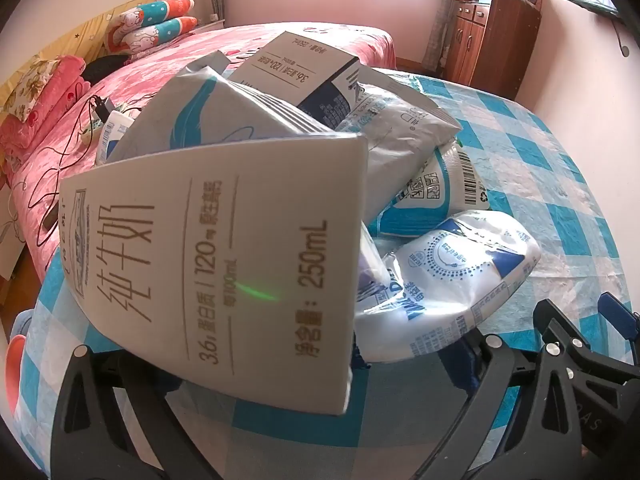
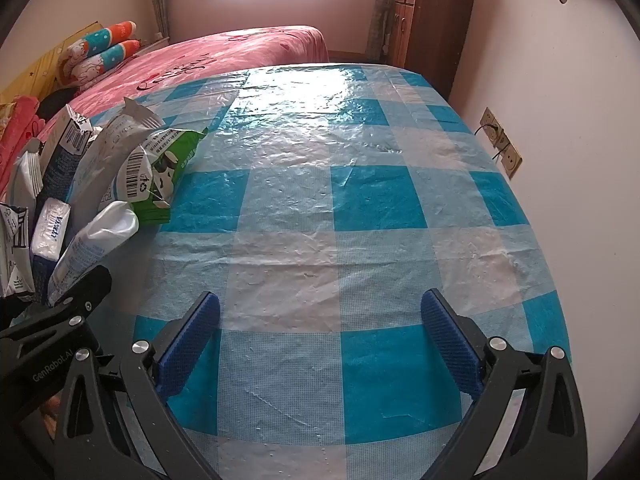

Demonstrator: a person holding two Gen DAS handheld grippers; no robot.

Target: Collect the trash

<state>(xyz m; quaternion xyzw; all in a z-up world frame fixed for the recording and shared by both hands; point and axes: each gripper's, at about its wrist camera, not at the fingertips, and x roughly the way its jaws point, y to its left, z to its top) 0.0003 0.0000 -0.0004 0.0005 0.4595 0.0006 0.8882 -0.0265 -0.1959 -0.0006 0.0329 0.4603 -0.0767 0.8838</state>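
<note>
Trash pile (image 1: 360, 128) of milk cartons and wrappers sits heaped at desk's (image 2: 320, 208) left edge, beside the bed. Left claw (image 1: 272, 392) gapes wide around the near milk carton (image 1: 216, 264); contact unclear, likely ungripped. Right claw (image 2: 320, 344) wide open, empty. Step: first pick. Next: close on carton.

Right gripper (image 2: 320, 340): black skeletal arms with triangular cut-outs, silver round-head screws at the pivots, blue textured pads (image 2: 450, 344). White lettering "GenRobot.AI" marks the left gripper (image 1: 276, 364), similarly black.
</note>
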